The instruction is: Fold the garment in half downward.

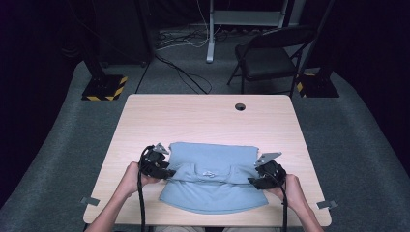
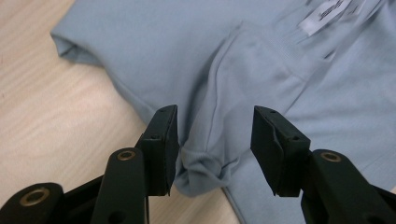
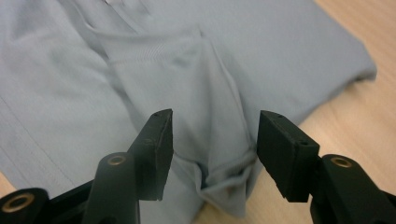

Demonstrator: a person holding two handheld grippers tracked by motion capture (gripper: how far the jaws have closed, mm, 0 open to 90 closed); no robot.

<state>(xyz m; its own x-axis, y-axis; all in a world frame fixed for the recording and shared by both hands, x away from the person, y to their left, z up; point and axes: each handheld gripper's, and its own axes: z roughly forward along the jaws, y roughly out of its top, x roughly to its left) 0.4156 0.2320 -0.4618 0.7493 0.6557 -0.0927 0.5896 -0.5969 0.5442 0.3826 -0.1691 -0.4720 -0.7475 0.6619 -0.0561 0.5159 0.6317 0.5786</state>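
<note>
A light blue T-shirt (image 1: pixel 212 193) lies partly folded on the near half of the wooden table (image 1: pixel 203 116), with its white neck label (image 1: pixel 209 173) facing up. My left gripper (image 1: pixel 167 173) is at the shirt's left side. Its jaws stand open around a bunched fold of the shirt (image 2: pixel 205 163) without pressing on it, as the left gripper view (image 2: pixel 215 114) shows. At the shirt's right side is my right gripper (image 1: pixel 254 181). In the right gripper view (image 3: pixel 215 116) its jaws are also open, with a crumpled fold of cloth (image 3: pixel 224 177) lying loose between them.
The table has a cable hole (image 1: pixel 240 107) near its far edge. Behind the table stand a black folding chair (image 1: pixel 270 55), a stand base with yellow-black tape (image 1: pixel 104 88) and cables on the grey carpet. Small metal tabs sit at the table's near corners.
</note>
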